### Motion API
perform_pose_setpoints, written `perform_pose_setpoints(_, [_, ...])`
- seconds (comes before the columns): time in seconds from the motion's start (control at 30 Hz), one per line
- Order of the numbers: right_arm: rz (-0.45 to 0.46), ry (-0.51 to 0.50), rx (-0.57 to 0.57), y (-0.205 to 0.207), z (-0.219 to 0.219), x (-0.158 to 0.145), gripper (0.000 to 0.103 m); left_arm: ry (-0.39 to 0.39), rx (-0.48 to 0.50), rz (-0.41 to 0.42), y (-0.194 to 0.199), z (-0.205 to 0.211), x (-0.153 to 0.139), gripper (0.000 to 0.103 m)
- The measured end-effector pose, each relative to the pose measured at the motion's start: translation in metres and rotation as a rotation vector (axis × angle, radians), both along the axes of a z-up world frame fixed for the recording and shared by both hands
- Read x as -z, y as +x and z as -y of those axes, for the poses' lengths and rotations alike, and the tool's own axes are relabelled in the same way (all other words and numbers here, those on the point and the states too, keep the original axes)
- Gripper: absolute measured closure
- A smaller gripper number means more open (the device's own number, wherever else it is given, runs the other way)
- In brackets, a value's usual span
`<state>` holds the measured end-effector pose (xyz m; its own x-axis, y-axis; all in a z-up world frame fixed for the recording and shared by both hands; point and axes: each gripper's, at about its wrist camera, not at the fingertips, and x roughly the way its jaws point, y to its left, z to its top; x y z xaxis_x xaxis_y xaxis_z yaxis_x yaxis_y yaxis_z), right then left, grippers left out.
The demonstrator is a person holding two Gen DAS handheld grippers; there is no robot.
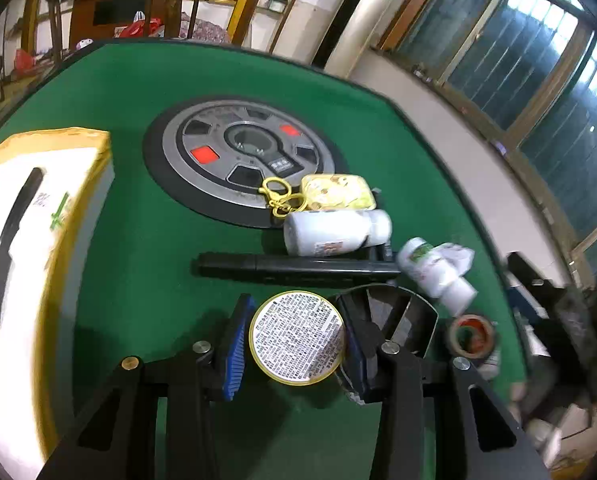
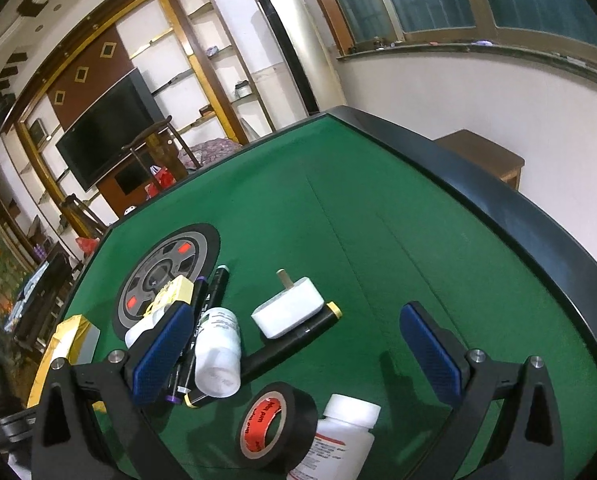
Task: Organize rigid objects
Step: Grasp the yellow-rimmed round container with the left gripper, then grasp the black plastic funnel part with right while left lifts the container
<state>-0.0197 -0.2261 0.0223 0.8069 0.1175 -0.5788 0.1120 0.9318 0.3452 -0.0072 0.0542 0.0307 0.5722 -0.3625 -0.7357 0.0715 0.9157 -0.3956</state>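
Clamped between the blue pads of the left gripper (image 1: 296, 340), a round gold-rimmed tin (image 1: 297, 337) hangs over green felt; it could slip if tilted. Leftward sits the yellow-edged box (image 1: 46, 216), probably its destination. The right gripper (image 2: 302, 344) gapes wide above the tape roll (image 2: 276, 426) and white bottle (image 2: 218, 352). A mahjong table (image 2: 378, 216) stands in a living room with television (image 2: 106, 128) and windows.

Showing strong fisheye bending, with black corners cutting into both views. Smearing with motion blur along the right edge of the left wrist view, around the white bottle (image 1: 438, 276). Taking pale daylight from the windows (image 1: 538, 92), leaving soft shadows on the green table (image 2: 338, 216).
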Motion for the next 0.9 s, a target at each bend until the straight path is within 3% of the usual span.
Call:
perform_pose_setpoints(0.13, [-0.002, 0.011, -0.008, 0.000, 0.000, 0.001, 0.000, -0.082, 0.003, 0.019, -0.024, -0.018, -0.016, 0.060])
perform_pose_setpoints(0.37, [-0.032, -0.030, -0.150, -0.004, -0.034, -0.014, 0.000, -0.068, -0.017, -0.008, -0.036, -0.040, -0.006, 0.060])
perform_pose_setpoints(0.5, [-0.079, 0.003, -0.374, -0.016, -0.075, -0.024, 0.000, -0.095, -0.014, -0.023, -0.042, -0.041, 0.003, 0.060])
perform_pose_setpoints(0.6, [-0.180, 0.028, -0.561, -0.025, -0.114, -0.008, 0.000, -0.121, -0.002, -0.041, -0.042, -0.037, 0.008, 0.060])
perform_pose_setpoints(0.7, [-0.254, 0.018, -0.613, -0.028, -0.136, 0.014, 0.004, -0.110, -0.018, -0.067, -0.041, -0.036, 0.015, 0.061])
perform_pose_setpoints(0.73, [-0.273, 0.066, -0.621, -0.026, -0.133, 0.021, 0.008, -0.114, -0.015, -0.065, -0.041, -0.037, 0.016, 0.060])
perform_pose_setpoints(0.8, [-0.320, 0.140, -0.649, -0.023, -0.128, 0.030, 0.073, -0.129, 0.007, -0.082, -0.041, -0.035, 0.017, 0.060])
perform_pose_setpoints(0.83, [-0.346, 0.138, -0.648, -0.022, -0.126, 0.034, 0.082, -0.114, 0.010, -0.092, -0.040, -0.033, 0.019, 0.060])
perform_pose_setpoints(0.9, [-0.344, 0.139, -0.648, -0.027, -0.123, 0.033, 0.091, -0.085, 0.011, -0.094, -0.040, -0.029, 0.022, 0.060])
